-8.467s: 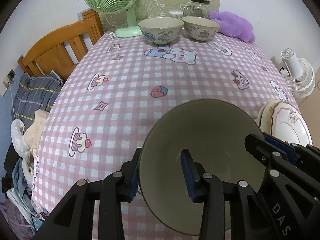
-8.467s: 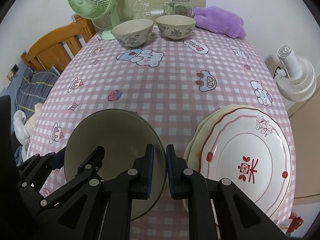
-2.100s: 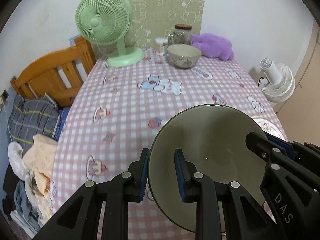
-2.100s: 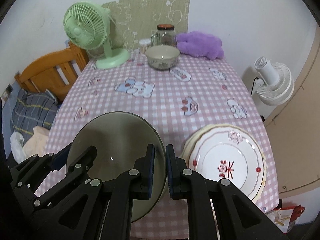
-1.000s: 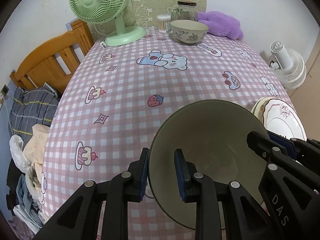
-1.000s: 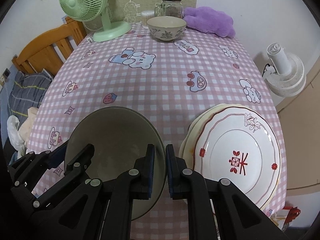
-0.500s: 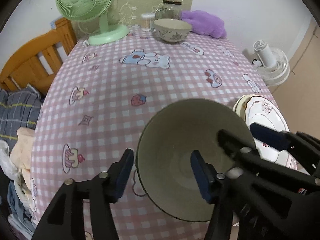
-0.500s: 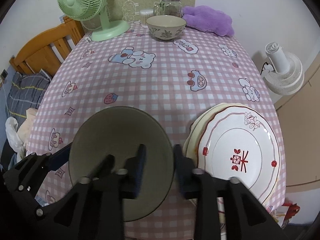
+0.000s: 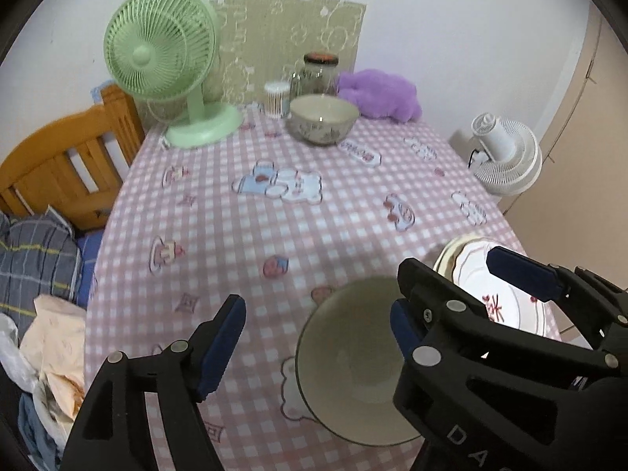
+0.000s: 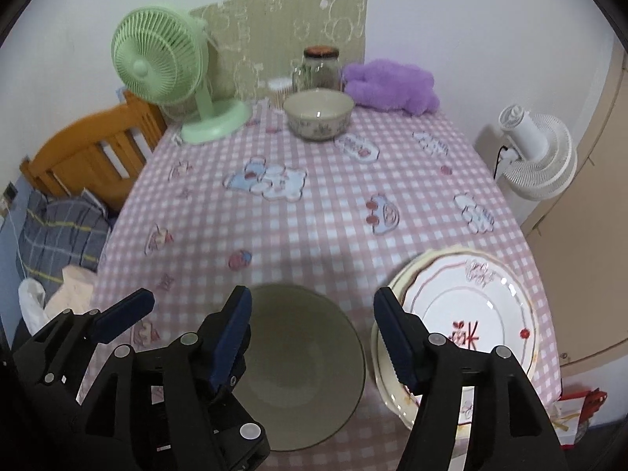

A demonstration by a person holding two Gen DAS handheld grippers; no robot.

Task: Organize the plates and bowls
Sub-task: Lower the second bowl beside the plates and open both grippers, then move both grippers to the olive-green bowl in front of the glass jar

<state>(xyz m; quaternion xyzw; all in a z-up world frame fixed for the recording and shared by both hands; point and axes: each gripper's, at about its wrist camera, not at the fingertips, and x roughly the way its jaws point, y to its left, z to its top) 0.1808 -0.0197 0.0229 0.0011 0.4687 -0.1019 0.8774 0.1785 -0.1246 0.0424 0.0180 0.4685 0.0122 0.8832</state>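
Observation:
A large grey-green bowl rests on the pink checked tablecloth near the table's front edge. My left gripper is open above it, not touching. My right gripper is open too, its fingers on either side of the bowl's far rim and lifted clear. A stack of white plates with red trim lies just right of the bowl. A flowered bowl stands at the far end of the table.
At the back stand a green fan, a glass jar, a cotton-swab tub and a purple plush. A wooden bed frame with clothes lies left. A white fan stands right of the table.
Both grippers have let go of the grey-green bowl, opened wide and pulled up and back. The bowl now sits on the table beside the plates.

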